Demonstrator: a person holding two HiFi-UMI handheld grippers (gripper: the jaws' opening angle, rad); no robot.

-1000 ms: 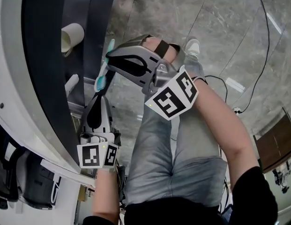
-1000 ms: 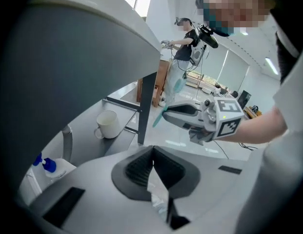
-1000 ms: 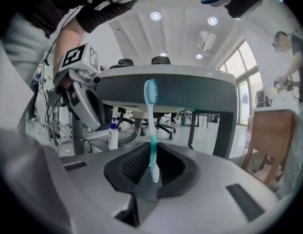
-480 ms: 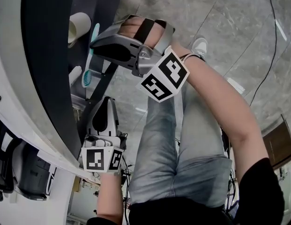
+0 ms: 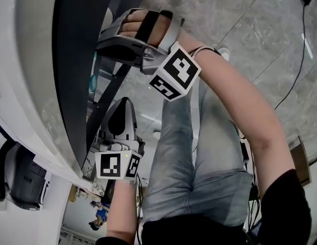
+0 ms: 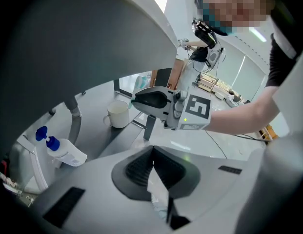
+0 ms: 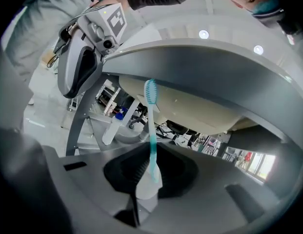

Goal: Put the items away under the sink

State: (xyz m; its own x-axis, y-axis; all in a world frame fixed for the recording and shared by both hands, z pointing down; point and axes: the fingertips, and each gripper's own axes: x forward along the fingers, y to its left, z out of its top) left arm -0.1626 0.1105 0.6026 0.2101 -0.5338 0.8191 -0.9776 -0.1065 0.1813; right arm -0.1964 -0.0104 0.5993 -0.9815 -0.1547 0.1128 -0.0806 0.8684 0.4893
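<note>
Head view looks steeply down on left gripper and right gripper; gripper views face each other closely; head and right gripper views share teal plastic toothbrush.

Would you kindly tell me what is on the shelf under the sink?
A white mug and a blue-capped bottle sit there, near the drain pipe. The sink itself covers the rest. The right hand-held gripper holds a toothbrush nearby.
</note>
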